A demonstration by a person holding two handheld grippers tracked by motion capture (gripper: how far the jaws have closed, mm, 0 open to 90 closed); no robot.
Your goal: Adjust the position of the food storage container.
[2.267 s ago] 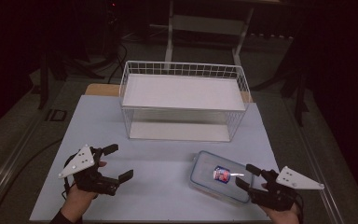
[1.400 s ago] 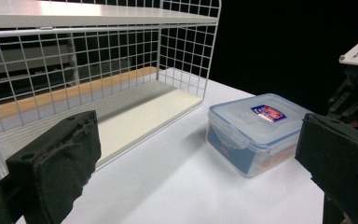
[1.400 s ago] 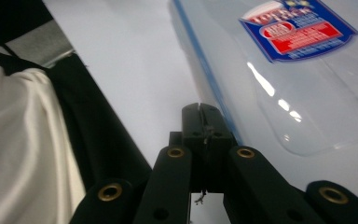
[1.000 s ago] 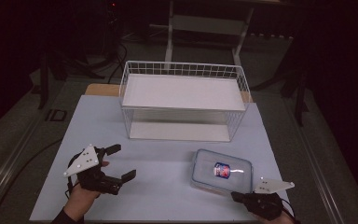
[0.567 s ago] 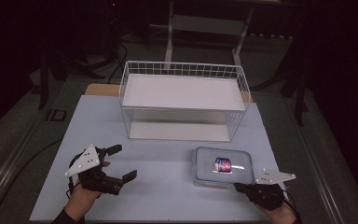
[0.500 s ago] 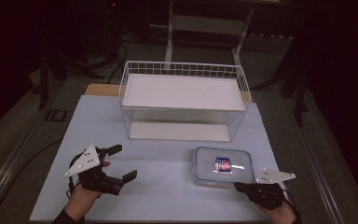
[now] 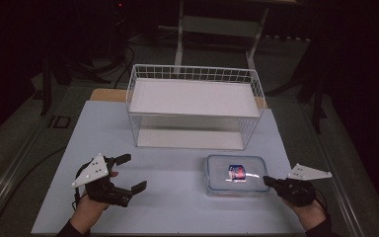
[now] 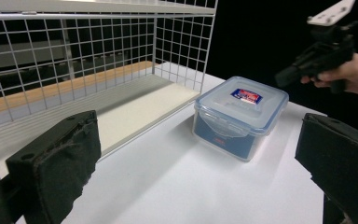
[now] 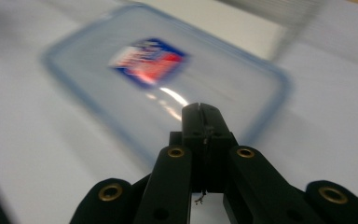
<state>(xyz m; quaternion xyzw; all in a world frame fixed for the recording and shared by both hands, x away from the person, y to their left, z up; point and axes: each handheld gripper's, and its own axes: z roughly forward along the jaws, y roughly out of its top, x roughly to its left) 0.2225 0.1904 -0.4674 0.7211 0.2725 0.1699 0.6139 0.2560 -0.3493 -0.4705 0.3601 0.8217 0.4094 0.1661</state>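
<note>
A clear plastic box with a blue-rimmed lid and a red-and-blue label [image 7: 236,174] [image 8: 240,115] [image 9: 163,74] lies flat on the white table, in front of the wire basket's right end. My right gripper [image 7: 268,181] [image 9: 200,111] [image 8: 284,77] is shut with nothing between its jaws, and its tip hovers at the box's right edge, slightly above the lid. Over at the table's front left, my left gripper [image 7: 131,173] [image 8: 200,172] stands wide open and empty, aimed across the table toward the box.
A white wire basket [image 7: 195,106] [image 8: 88,60] with a white floor panel stands at the back centre of the table [image 7: 172,207]. The surroundings beyond the table edges are dark, with stand legs and cables on the floor.
My right gripper has moved right and up, from the box's front right corner to its right edge. The box has slid slightly left and straightened. The left gripper has stayed put.
</note>
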